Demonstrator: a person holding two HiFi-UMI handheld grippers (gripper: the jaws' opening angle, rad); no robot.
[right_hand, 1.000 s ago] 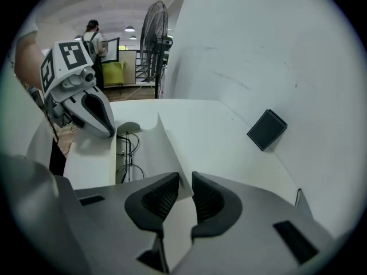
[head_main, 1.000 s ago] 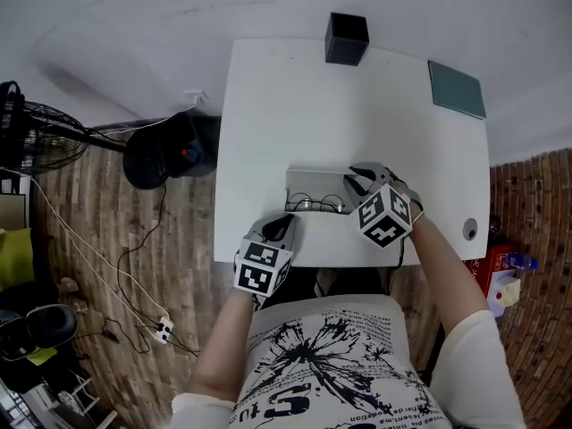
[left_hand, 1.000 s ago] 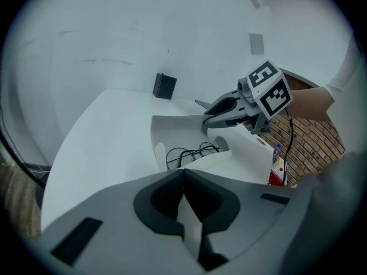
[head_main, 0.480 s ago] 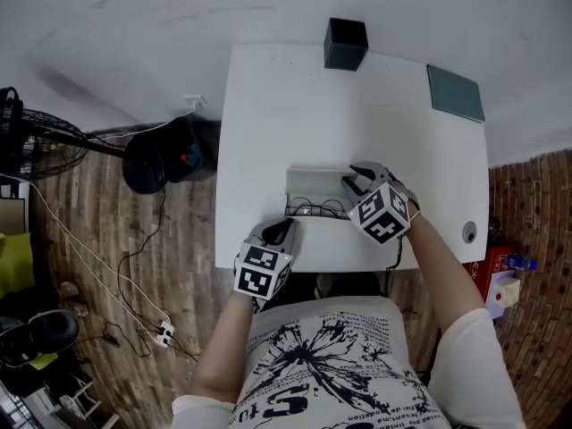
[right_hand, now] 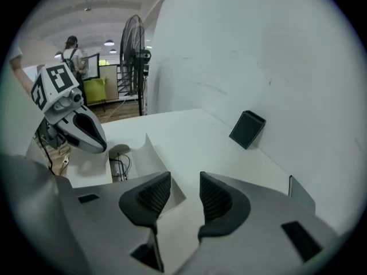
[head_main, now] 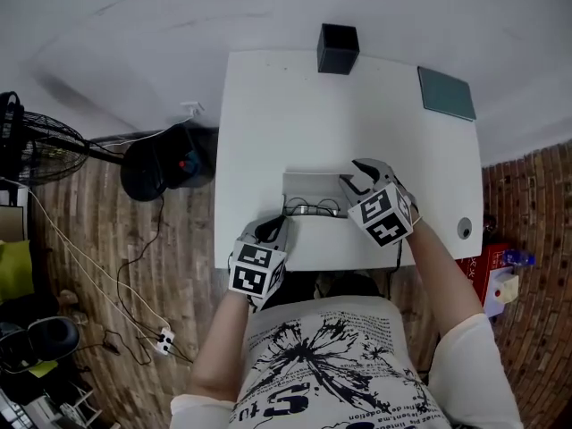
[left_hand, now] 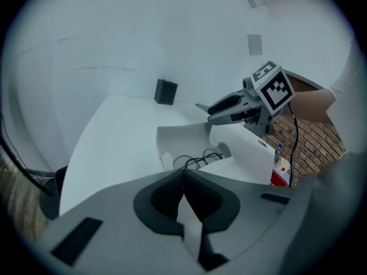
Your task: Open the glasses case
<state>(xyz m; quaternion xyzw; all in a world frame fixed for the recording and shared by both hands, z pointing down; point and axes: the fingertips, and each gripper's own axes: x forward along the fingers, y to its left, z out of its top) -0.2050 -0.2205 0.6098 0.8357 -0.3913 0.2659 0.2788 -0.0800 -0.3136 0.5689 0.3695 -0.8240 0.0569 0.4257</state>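
The white glasses case lies open near the table's front edge, its lid standing up at the back. Dark-rimmed glasses rest in its base. My right gripper hovers at the lid's right end. Its jaws are opening; the lid's corner shows just beyond the left pad, and the pads do not press on it. My left gripper sits at the base's front left corner, shut, with nothing clearly held. The left gripper view shows the glasses and the right gripper above them.
A black box stands at the table's far edge and a grey-green pad lies at the far right corner. A cable hole is at the front right. A fan, cables and a dark round object are on the floor to the left.
The right gripper has lifted slightly and rolled at the lid's right end, and its jaws have spread apart. The left gripper has stayed put. The case remains open.
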